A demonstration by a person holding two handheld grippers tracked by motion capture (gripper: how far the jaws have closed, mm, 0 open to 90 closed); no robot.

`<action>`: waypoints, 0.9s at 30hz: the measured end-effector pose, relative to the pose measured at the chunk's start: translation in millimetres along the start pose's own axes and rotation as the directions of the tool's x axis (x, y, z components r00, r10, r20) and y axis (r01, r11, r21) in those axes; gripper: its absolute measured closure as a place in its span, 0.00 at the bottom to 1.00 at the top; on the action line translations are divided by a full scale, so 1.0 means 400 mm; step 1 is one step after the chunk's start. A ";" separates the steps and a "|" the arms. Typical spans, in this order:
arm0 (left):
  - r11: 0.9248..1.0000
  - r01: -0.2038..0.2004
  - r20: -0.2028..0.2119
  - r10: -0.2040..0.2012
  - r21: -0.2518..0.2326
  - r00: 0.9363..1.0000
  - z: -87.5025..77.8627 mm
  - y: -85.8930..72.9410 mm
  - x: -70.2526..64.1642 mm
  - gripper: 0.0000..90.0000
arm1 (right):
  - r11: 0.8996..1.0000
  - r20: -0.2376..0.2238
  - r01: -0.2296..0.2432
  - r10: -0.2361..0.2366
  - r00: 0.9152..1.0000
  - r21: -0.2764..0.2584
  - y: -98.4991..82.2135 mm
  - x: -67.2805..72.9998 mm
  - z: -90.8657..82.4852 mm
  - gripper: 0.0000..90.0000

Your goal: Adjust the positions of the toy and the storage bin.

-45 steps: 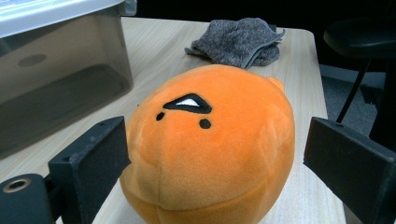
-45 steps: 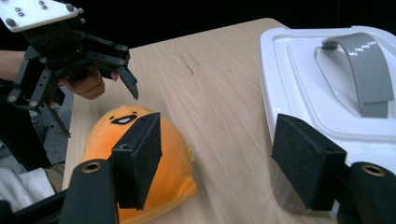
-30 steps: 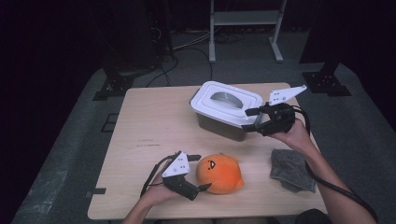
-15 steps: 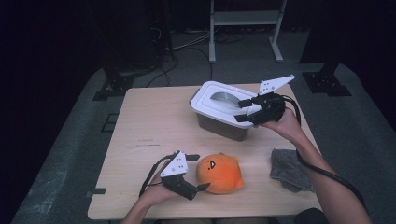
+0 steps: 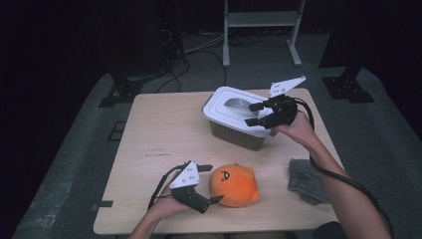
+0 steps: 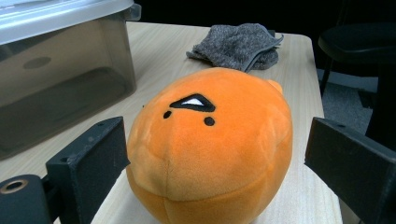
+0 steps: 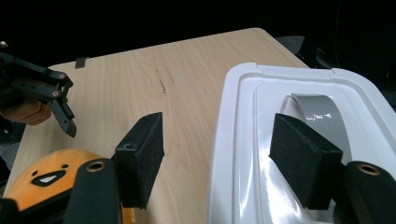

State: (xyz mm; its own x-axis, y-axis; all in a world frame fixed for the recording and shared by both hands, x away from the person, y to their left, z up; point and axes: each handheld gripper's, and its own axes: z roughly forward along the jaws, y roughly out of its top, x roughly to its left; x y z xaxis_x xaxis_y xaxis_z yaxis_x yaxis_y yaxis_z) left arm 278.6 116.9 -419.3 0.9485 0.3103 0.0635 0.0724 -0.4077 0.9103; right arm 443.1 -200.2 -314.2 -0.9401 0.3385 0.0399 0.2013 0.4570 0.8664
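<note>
Table (image 5: 164,144) carries everything, a pale wood top. Largest on it is the bin (image 5: 239,134), at the far right: smoky clear walls, rigid, and by the look empty, so probably light. Its white lid (image 5: 224,107) is on, glossy and likely slippery, with a grey handle (image 5: 238,103) arched over a sunken middle. That handle, or the lid's rim, looks the best place to grip. The right gripper (image 5: 253,114) hovers over the near side of the lid, jaws fairly wide with nothing between them; in the right gripper view one pad hangs over bare table, the other over the lid by the handle.

Next in size is the plush (image 5: 233,184), an orange ball with a small stitched face, at the near edge. It looks soft and light, will squash under a pinch, and is best taken across its round middle. The left gripper (image 5: 208,183) brackets it, jaws wide; one pad looks to sit against the plush, the other stands clear, so it is not gripped.

Smallest, a grey cloth (image 5: 306,180) lies crumpled right of the plush, near but apart. Nothing blocks the way from plush to bin except the closed lid.
</note>
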 end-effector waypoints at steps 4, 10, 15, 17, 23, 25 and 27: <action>1.000 -0.002 0.003 0.002 0.004 1.000 0.002 -0.001 -0.002 0.05 | 1.000 -0.004 0.004 -0.004 1.000 0.004 0.003 -0.003 0.011 0.38; 1.000 -0.002 0.002 0.002 0.003 1.000 -0.003 0.001 -0.004 0.05 | 1.000 -0.016 0.016 -0.015 1.000 0.005 0.010 -0.002 0.032 0.38; 1.000 -0.002 0.006 0.002 0.001 1.000 0.000 0.002 -0.006 0.05 | 0.999 -0.017 0.029 -0.029 0.999 0.020 0.007 0.001 0.057 0.39; 1.000 -0.003 0.007 0.003 0.001 1.000 0.000 0.002 -0.007 0.05 | 0.999 -0.016 0.034 -0.034 0.999 0.028 0.002 0.000 0.069 0.40; 1.000 -0.002 0.009 0.002 0.002 1.000 -0.001 0.001 -0.005 0.05 | 0.997 -0.015 0.047 -0.046 0.999 0.060 -0.007 -0.001 0.093 0.44; 1.000 -0.004 0.009 0.004 0.001 1.000 -0.001 0.002 -0.005 0.05 | 0.996 -0.011 0.055 -0.054 0.998 0.073 -0.009 -0.001 0.100 0.45; 1.000 -0.005 0.009 0.005 0.001 1.000 -0.001 0.002 -0.005 0.05 | 0.995 -0.008 0.055 -0.055 0.998 0.083 -0.012 0.000 0.106 0.46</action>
State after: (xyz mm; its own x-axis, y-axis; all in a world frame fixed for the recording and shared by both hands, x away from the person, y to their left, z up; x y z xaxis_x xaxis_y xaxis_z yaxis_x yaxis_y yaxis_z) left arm 276.5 116.4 -418.4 0.9516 0.3005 0.0647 0.0678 -0.4105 0.9094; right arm 453.8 -167.5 -339.4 -0.9517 0.3069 -0.0036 0.1714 0.5413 0.8232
